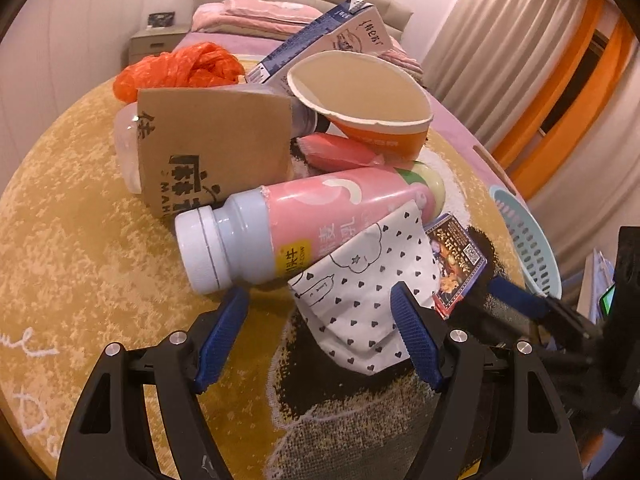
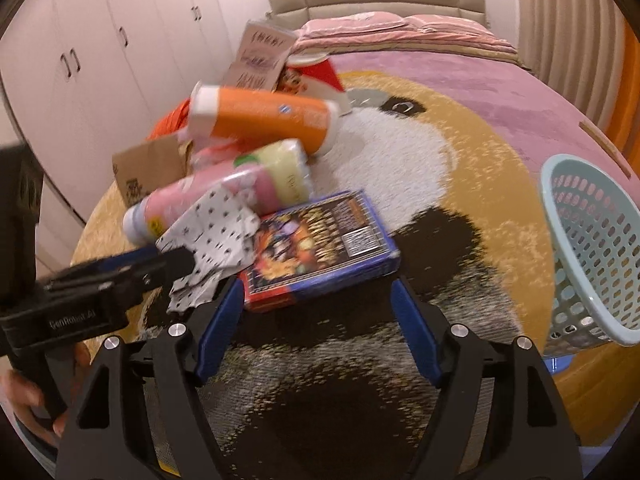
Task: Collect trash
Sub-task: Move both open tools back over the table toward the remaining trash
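Observation:
A pile of trash lies on a round rug. My left gripper [image 1: 320,300] is open, its fingers straddling a white heart-print wrapper [image 1: 368,300] just below a pink bottle [image 1: 312,224] lying on its side. Behind are a brown cardboard piece [image 1: 208,148], an orange paper bowl [image 1: 360,100], a blue-white carton [image 1: 320,44] and an orange plastic bag [image 1: 180,68]. My right gripper [image 2: 318,294] is open, its fingertips on either side of the near edge of a blue and red box [image 2: 320,248]. The left gripper [image 2: 120,280] reaches the wrapper [image 2: 208,248] there.
A light blue perforated basket [image 2: 592,248] lies tilted at the right edge of the rug [image 2: 460,200]; it also shows in the left wrist view [image 1: 528,240]. A bed with pink bedding [image 2: 400,28] stands behind. White wardrobes [image 2: 80,60] line the left.

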The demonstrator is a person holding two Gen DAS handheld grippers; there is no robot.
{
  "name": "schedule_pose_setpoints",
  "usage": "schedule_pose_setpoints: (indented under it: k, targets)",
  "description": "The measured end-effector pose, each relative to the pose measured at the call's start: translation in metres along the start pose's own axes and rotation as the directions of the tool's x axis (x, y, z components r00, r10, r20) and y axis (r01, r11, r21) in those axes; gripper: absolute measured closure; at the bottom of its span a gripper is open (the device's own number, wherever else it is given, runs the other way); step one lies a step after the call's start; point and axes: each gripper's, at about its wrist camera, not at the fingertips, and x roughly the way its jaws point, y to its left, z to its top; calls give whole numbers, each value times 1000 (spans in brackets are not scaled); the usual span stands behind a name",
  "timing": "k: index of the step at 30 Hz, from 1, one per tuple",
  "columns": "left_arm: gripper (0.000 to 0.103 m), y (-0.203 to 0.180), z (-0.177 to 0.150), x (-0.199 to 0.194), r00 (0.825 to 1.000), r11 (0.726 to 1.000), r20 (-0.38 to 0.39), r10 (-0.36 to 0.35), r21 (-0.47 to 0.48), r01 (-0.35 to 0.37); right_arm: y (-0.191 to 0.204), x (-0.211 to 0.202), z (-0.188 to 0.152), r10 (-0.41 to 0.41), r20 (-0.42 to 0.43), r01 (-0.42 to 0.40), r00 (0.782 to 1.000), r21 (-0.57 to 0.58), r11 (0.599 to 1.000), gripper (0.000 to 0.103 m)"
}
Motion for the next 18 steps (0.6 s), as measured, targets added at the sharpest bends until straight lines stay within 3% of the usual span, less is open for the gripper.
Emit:
schedule_pose_setpoints:
  k: [8, 18]
  targets:
    - [32, -7, 4, 5, 1000, 1000, 3, -14, -3, 14, 3, 12, -2, -70, -16, 70, 997, -21, 997, 29]
    - [37, -20, -8, 5, 995, 994, -32, -97, 53, 99, -51, 1, -3, -168, 3, 167, 986, 102, 981, 30]
